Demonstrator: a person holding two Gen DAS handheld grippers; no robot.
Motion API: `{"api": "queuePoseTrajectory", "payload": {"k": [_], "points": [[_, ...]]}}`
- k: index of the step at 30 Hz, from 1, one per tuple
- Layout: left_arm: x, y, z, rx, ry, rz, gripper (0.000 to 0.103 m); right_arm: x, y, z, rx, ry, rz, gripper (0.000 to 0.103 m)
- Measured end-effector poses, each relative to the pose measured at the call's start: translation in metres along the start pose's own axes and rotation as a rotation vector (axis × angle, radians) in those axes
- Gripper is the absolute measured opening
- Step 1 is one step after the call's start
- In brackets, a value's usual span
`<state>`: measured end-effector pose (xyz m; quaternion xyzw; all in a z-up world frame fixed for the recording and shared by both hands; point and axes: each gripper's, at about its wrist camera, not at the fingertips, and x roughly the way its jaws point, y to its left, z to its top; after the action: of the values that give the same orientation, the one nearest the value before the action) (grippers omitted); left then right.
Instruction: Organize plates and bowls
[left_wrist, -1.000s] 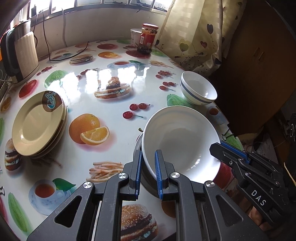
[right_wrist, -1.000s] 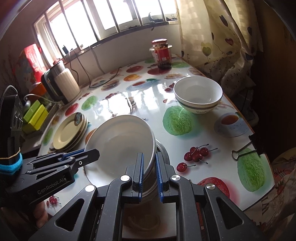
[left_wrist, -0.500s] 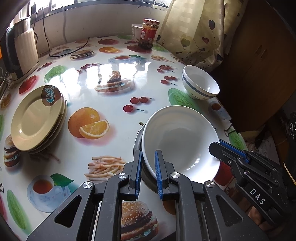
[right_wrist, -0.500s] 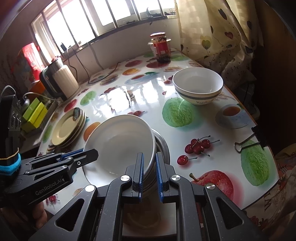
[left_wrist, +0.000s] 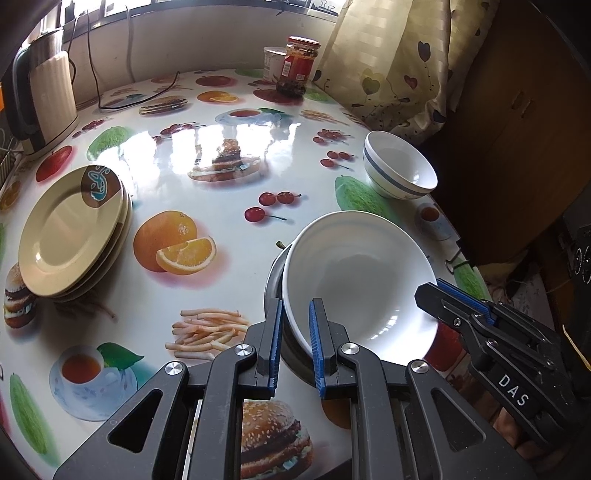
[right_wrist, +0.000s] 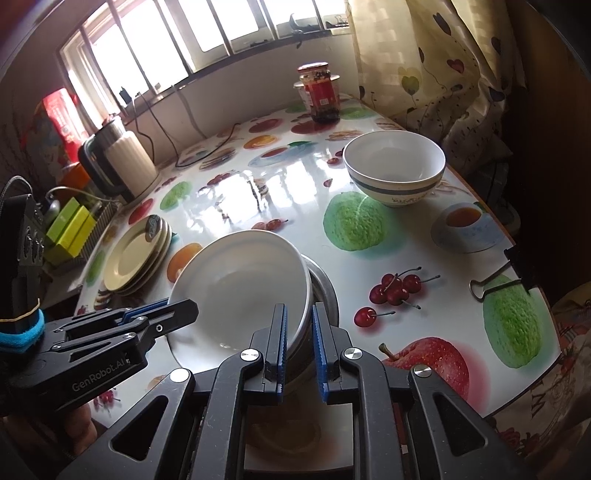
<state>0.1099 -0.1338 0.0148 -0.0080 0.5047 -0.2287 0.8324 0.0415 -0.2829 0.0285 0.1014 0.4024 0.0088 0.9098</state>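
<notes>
White shallow bowl (left_wrist: 360, 275) sits tilted over a grey metal dish (right_wrist: 325, 291) at the table's near edge; our left gripper (left_wrist: 294, 341) pinches its rim at seven o'clock, our right gripper (right_wrist: 300, 341) at five. Blue-banded white bowl (right_wrist: 394, 168) stands at one o'clock, stacked cream plates (left_wrist: 72, 230) at ten.

Deep plate (left_wrist: 362, 280) sits on metal dish (left_wrist: 275, 280), plate stack (left_wrist: 70, 232) left, bowl (left_wrist: 400, 168) behind.
</notes>
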Motion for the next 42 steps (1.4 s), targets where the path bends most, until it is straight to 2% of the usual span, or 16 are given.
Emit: {"api": "queuePoseTrajectory", "payload": {"k": [10, 18, 30, 36, 42], "points": [[-0.004, 0.001, 0.002, 0.004, -0.020, 0.015, 0.015, -0.001, -0.001, 0.001, 0.008, -0.008, -0.005, 0.018], [-0.011, 0.000, 0.010, 0.020, -0.046, 0.035, 0.027, -0.005, -0.003, 0.005, 0.018, -0.025, -0.019, 0.028], [-0.013, -0.017, 0.045, 0.072, -0.092, 0.028, 0.028, -0.023, -0.024, 0.023, 0.053, -0.100, -0.058, 0.043], [-0.006, -0.031, 0.065, 0.096, -0.093, -0.002, 0.028, -0.032, -0.045, 0.038, 0.074, -0.134, -0.101, 0.044], [0.002, -0.049, 0.083, 0.144, -0.099, 0.005, 0.028, -0.035, -0.066, 0.050, 0.093, -0.152, -0.137, 0.045]]}}
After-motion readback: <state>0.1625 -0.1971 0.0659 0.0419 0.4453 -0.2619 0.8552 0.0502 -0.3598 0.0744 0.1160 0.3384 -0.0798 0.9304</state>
